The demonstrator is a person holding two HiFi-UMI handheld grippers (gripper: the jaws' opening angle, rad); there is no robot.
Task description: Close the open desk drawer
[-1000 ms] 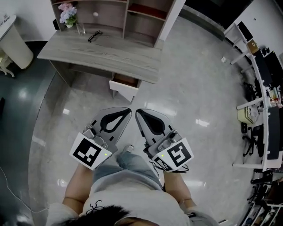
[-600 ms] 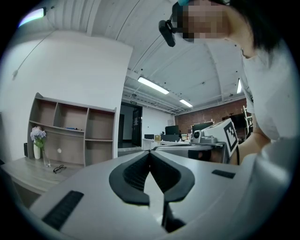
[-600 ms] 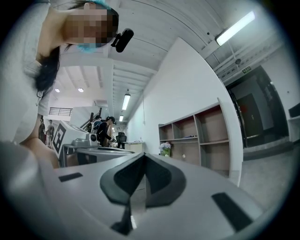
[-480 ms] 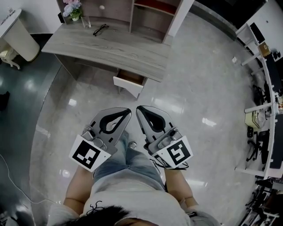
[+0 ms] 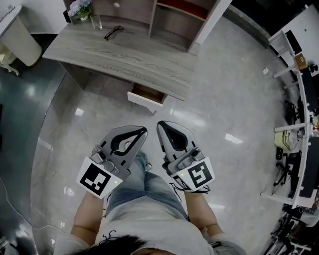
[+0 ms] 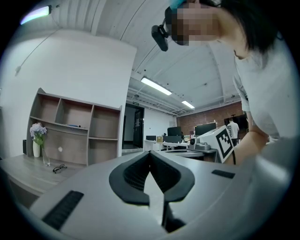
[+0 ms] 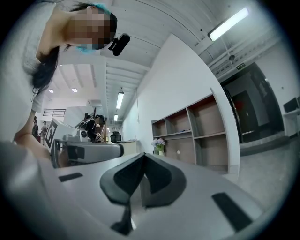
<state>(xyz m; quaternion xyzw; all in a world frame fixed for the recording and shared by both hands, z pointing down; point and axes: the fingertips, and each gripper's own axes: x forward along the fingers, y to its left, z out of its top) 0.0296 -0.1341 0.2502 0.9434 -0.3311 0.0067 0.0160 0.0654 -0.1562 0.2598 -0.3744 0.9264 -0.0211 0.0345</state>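
The drawer (image 5: 147, 95) stands pulled out beneath the front edge of the worktop (image 5: 124, 52), near its right end. Nearest, over the glossy floor (image 5: 224, 99), the left hand-held gripper (image 5: 143, 131) and right hand-held gripper (image 5: 160, 124) each have jaws pressed together on nothing, well short of the drawer. Farther back on the worktop are spectacles (image 5: 113, 33) and a bunch of flowers (image 5: 79, 8), before a shelf unit (image 5: 169, 19).

The person wore a pale top (image 5: 154, 226) with a dark cord (image 5: 106, 233) at its front, and light blue jeans (image 5: 147, 189). The hair (image 5: 119, 244) was dark. The left gripper (image 5: 142, 131) and right gripper (image 5: 161, 125) had grey shells with black teardrop-shaped pads. Each bore a white cube printed with black square markers and a small green light.
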